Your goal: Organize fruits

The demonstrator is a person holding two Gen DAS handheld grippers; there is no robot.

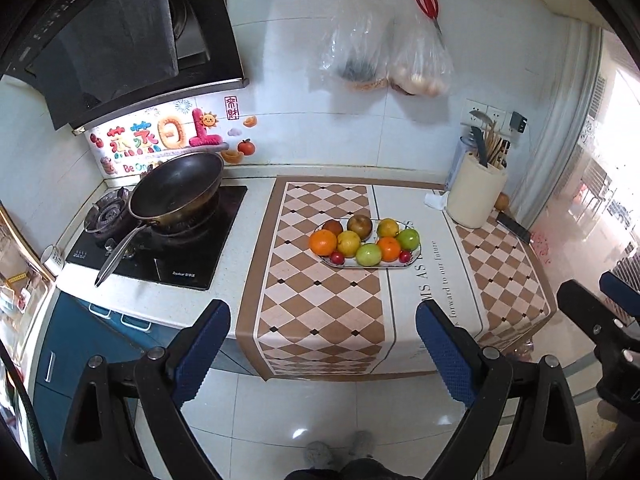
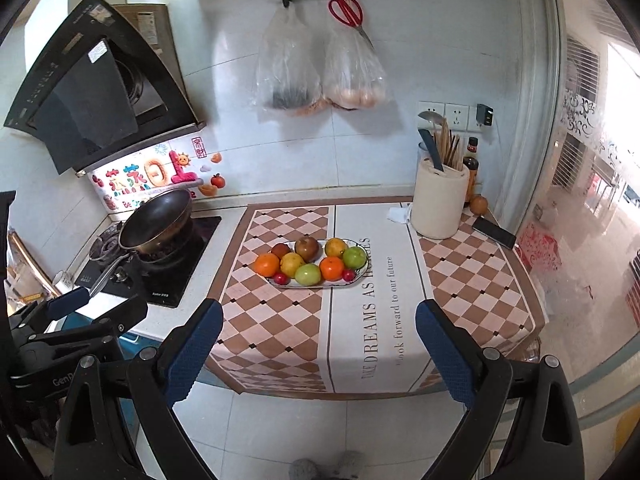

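An oval plate [image 1: 394,266] [image 2: 362,274] on the checkered counter mat holds several fruits: oranges [image 1: 322,242] [image 2: 267,263], green apples [image 1: 368,254] [image 2: 308,273], yellow fruits [image 1: 348,243] [image 2: 292,264], a brown round fruit [image 1: 359,226] [image 2: 307,248] and small red ones [image 1: 337,257] [image 2: 281,278]. My left gripper [image 1: 323,340] is open and hangs in front of the counter edge, well short of the plate. Off the counter too, my right gripper [image 2: 319,340] is open with nothing between its fingers. Each gripper shows at the edge of the other's view.
A wok [image 1: 176,192] [image 2: 156,220] sits on the gas stove at the left. A cream utensil holder [image 1: 476,196] [image 2: 439,202], a phone [image 2: 494,232] and a small onion [image 2: 479,204] stand at the right back. Bags and red scissors [image 2: 346,10] hang on the wall. The person's slippers show on the floor.
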